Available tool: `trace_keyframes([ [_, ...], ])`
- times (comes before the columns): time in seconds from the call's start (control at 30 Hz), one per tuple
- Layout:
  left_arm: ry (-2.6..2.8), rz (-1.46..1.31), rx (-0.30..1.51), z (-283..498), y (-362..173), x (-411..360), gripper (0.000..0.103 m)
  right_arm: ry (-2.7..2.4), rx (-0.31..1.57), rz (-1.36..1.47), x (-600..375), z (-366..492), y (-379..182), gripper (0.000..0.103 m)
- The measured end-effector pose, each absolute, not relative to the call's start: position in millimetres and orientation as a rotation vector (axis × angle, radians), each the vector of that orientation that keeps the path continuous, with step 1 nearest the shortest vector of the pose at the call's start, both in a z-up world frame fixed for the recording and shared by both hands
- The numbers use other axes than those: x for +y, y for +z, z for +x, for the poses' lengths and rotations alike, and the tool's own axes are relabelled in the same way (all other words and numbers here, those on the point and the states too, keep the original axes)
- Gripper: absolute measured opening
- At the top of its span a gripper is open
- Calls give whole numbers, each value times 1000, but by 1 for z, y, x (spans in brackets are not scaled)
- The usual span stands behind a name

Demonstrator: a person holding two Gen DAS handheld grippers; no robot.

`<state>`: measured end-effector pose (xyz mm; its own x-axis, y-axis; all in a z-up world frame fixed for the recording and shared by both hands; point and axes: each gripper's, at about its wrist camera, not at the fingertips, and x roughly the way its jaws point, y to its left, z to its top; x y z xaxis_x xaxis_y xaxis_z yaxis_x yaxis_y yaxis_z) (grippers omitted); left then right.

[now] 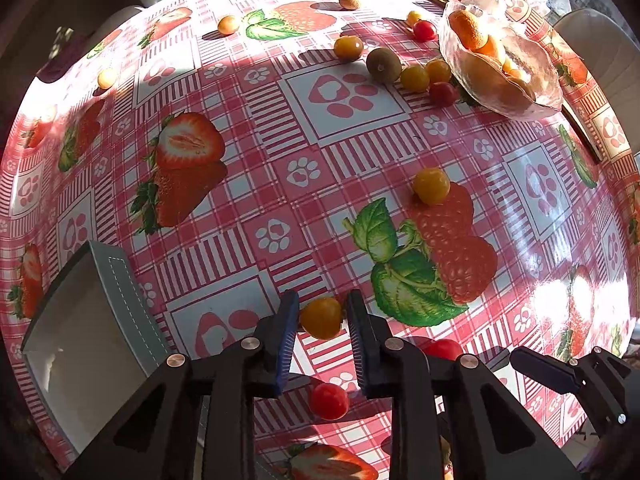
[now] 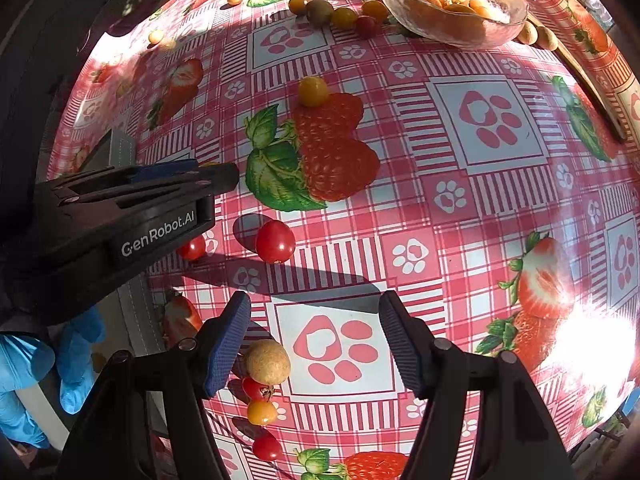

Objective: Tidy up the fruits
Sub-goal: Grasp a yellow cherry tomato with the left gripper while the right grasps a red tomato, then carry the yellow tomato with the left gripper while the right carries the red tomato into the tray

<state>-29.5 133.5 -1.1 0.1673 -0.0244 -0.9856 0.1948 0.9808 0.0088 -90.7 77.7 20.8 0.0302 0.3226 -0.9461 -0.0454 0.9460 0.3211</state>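
left gripper point(image 1: 322, 322) pinching small round orange-yellow cherry tomato point(image 1: 321, 318) on near bench point(image 1: 360, 152) | right gripper point(image 2: 314, 344) spread, empty | tip: light squeeze, lift straight up, clear red cherry tomato point(image 1: 329, 401), carry to far-right clear glass bowl point(image 1: 516, 92)

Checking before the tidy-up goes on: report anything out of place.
Small fruits lie scattered loose over the tablecloth, such as a kiwi and a red tomato, outside the glass bowl. Nothing looks spilled or damaged.
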Motion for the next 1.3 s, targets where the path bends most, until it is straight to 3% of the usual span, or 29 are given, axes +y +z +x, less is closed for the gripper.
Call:
trace_keyframes([
  [0.23,-162,123,1381,-31,0,145,23,306,1464,176,98,-73,21,59],
  [0.33,-166,104,1379,-31,0,156,23,306,1455,130,104,-67,21,38],
  [0.37,-167,94,1378,-31,0,159,23,305,1460,125,104,-65,20,24],
  [0.4,-170,80,1376,-31,-1,160,23,306,1465,140,103,-64,20,22],
  [0.8,-212,6,1341,-57,22,181,22,272,1524,282,63,-76,25,22],
  [1.3,-157,-92,1284,-115,63,219,22,338,1521,236,80,-96,62,22],
])
